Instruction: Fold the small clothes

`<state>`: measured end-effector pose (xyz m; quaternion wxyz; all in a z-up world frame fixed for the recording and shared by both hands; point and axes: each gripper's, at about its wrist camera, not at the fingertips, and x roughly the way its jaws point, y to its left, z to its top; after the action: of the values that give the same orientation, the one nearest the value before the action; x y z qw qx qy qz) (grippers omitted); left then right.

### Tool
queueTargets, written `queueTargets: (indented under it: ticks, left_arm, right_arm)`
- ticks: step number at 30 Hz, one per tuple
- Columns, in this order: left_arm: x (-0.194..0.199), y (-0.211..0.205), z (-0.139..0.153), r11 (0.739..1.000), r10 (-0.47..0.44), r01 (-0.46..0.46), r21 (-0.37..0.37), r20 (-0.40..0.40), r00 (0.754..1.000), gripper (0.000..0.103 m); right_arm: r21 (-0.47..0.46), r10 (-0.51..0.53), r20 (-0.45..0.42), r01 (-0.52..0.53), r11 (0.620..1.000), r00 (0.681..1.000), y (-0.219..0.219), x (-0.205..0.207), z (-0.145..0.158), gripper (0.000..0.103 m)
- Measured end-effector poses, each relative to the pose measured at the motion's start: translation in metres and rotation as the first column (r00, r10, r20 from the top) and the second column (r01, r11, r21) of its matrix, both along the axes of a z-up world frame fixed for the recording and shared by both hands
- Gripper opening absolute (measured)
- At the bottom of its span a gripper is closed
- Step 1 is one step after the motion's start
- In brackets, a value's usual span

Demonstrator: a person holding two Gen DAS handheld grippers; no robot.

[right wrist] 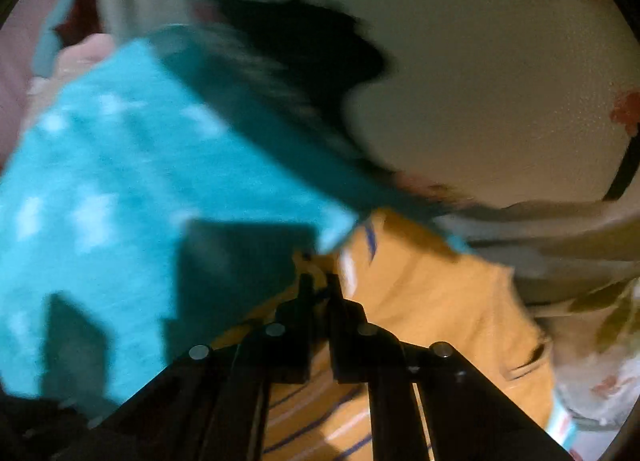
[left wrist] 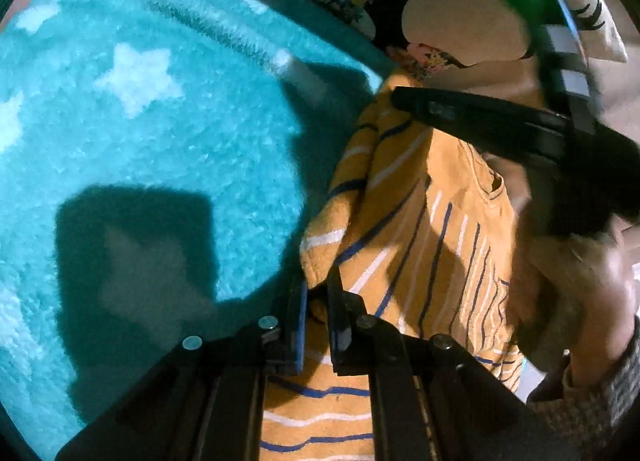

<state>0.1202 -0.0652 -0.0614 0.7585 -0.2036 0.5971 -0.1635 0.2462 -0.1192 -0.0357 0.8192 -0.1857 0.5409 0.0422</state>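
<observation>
**Both grippers pinch the striped garment, ready for a fold**

While the right wrist view is smeared with blur, we can still make out enough to place things. We hold the left gripper [left wrist: 317, 301] clamped on an edge of the yellow striped garment [left wrist: 420, 221], its two fingers drawn together with a fold of cloth bunched between them. We judge this grip is there to pin one corner so the cloth can be lifted or drawn over without slipping.

The right gripper [right wrist: 319, 285] looks closed too, its fingers together on a yellow edge of the same garment, though the blur keeps us from saying how much cloth it has caught. In the left wrist view its black body [left wrist: 520, 133] reaches across the top of the garment, with the person's hand [left wrist: 580, 281] wrapped around its grip.

The garment lies crumpled on the bed, just beside and partly against the right edge of the teal star blanket [left wrist: 140, 121], which covers most of the bed on that side. Beyond it the patterned bedsheet [left wrist: 472, 13] shows bare.

We judge the fold is only starting: the garment is not yet flat, and two pinched points along its edge would let us spread it before doubling it over. Uneven grips could let one side sag.
</observation>
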Motion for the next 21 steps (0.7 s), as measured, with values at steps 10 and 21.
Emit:
queueTargets:
  ticks: [10,21]
  left_arm:
    - [-0.013,0.027,0.027,0.998,-0.012,0.010,0.067,0.035,0.999,0.040]
    - [-0.059,0.039,0.051,0.985,-0.146,0.138,0.104,0.072,0.987,0.057]
  right_arm:
    - [0.015,-0.160,0.077,0.159,0.987,0.984,-0.062,-0.001,0.015,0.007]
    - [0.444,-0.525,-0.070,0.498,0.745,0.848,-0.192,-0.189,0.036,0.037]
